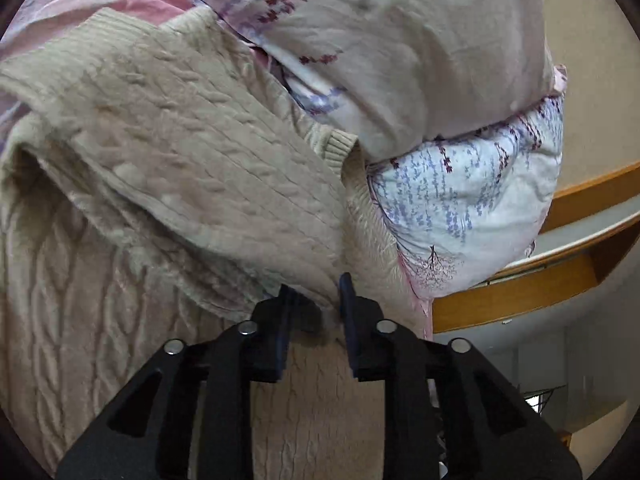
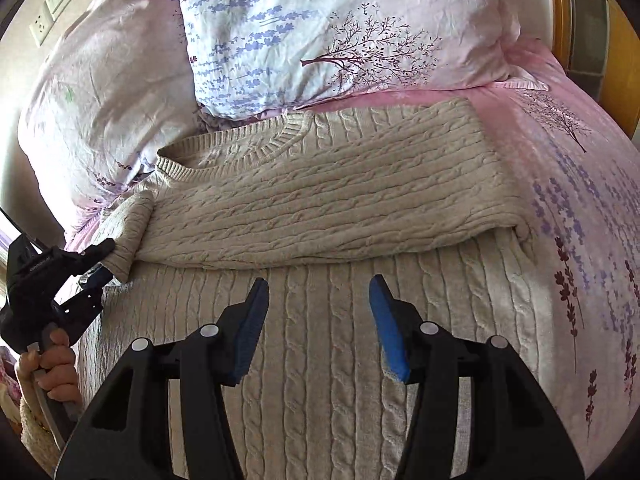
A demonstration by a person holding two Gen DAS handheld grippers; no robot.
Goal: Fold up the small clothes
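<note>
Beige cable-knit sweater (image 2: 320, 200) is lying on the bed (image 2: 560, 152) below the pillows (image 2: 320, 32), sleeve folded across. Left tool (image 1: 316, 300) is pinching sleeve cuff, jaws nearly closed on knit. Right tool (image 2: 316, 320) is hovering wide open, holding nothing. Advice: keep cuff taut w/ left, lay it flat, smooth w/ right.

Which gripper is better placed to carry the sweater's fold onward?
Left. The left gripper is shut on the beige cable-knit sweater's folded edge, while the right gripper hangs open above the sweater body, gripping nothing.
</note>
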